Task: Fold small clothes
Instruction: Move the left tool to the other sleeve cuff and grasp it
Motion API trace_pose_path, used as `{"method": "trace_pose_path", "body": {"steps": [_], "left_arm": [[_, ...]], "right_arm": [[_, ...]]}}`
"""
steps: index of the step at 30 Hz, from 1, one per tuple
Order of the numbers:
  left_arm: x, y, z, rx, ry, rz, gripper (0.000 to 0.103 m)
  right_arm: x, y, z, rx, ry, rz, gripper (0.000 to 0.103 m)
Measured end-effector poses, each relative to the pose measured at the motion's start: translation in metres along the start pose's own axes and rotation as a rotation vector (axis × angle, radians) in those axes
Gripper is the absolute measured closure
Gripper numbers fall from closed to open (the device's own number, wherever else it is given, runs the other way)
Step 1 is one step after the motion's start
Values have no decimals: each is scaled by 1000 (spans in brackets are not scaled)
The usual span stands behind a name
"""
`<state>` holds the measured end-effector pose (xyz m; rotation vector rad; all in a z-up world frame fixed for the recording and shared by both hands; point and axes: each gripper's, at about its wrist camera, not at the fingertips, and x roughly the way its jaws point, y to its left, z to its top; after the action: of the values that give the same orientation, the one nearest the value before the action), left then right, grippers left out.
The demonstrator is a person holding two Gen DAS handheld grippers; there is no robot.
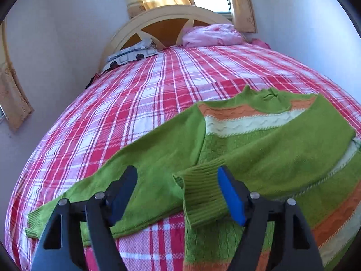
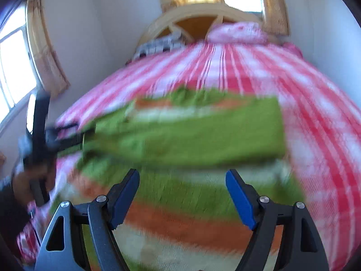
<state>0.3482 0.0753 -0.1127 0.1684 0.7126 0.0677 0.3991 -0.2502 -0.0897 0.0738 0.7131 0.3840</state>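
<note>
A: Left gripper [image 1: 178,192] spread wide, nothing held. Ribbed cuff [image 1: 203,194] of the folded-over sleeve lies between its blue pads [image 1: 230,196], just beside the right-hand one; contact unclear.

B: Right gripper [image 2: 182,194]?

A: Also spread, empty, above the striped lower body of the green sweater [image 2: 187,135]. That view is smeared, so detail is poor.

B: Where does the garment sit?

A: Flat on the plaid bedspread [image 1: 135,94], collar toward the headboard [image 1: 162,15]. One sleeve crosses the chest; the other sleeve [image 1: 101,180] trails out flat toward the bed's left edge.

B: Risks?

A: My reading: the crossed sleeve is loose knit on knit. If a pad catches the cuff, the fold drags open. Cuff also overhangs the body's side edge, so a pinch there may take one layer only.

B: And the trailing sleeve?

A: Its end lies near the bed's edge; a clumsy pull could skew the whole sweater on the soft cover.
</note>
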Motion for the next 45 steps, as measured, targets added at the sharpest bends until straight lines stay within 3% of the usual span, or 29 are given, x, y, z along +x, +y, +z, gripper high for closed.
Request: {"method": "trace_pose_path", "body": {"steps": [4, 7, 9, 11, 12, 14, 17, 19, 25, 26, 28, 32, 34, 35, 37, 40, 43, 45], "left_arm": [[-2, 13, -10, -40, 22, -8, 26], [-10, 28, -19, -68, 22, -6, 24], [-16, 42, -26, -89, 24, 1, 23], [-23, 60, -34, -110, 19, 18, 18], [-27, 71, -37, -124, 15, 33, 16], [-32, 90, -42, -153, 14, 64, 15], [-36, 118, -50, -204, 26, 120, 15], [-37, 137, -57, -244, 42, 143, 12], [-35, 184, -86, -314, 101, 227, 11], [-35, 191, -90, -323, 108, 235, 11], [-35, 205, -98, -343, 119, 251, 11], [-33, 229, -111, -417, 147, 280, 11], [-33, 239, -116, -466, 158, 308, 11], [-33, 243, -119, -475, 161, 318, 11], [-34, 250, -123, -495, 168, 336, 11], [-36, 261, -129, -528, 175, 360, 11], [-37, 274, -139, -621, 217, 348, 13], [-45, 279, -150, -710, 218, 287, 13]], "right_arm": [[43, -36, 20, 28, 128, -103, 23], [64, -60, 8, 27, 244, -192, 23], [56, -62, 5, -9, 245, -247, 23], [41, -56, 8, -13, 224, -366, 24], [36, -49, 12, -16, 198, -365, 23], [32, -17, 21, -63, 154, -270, 23], [51, 40, 27, -137, 168, -115, 23], [70, 71, 24, -155, 176, -67, 23], [119, 123, -13, -267, 247, -141, 24], [111, 129, -15, -285, 228, -130, 24], [101, 140, -19, -320, 272, -80, 24], [77, 153, -15, -358, 128, -55, 23], [95, 152, -18, -323, 198, 3, 23], [111, 151, -27, -311, 306, 18, 23], [102, 160, -38, -386, 240, -12, 23], [91, 161, -45, -403, 229, 11, 23], [87, 155, -49, -384, 212, 19, 22], [85, 154, -51, -383, 204, 12, 22]]}}
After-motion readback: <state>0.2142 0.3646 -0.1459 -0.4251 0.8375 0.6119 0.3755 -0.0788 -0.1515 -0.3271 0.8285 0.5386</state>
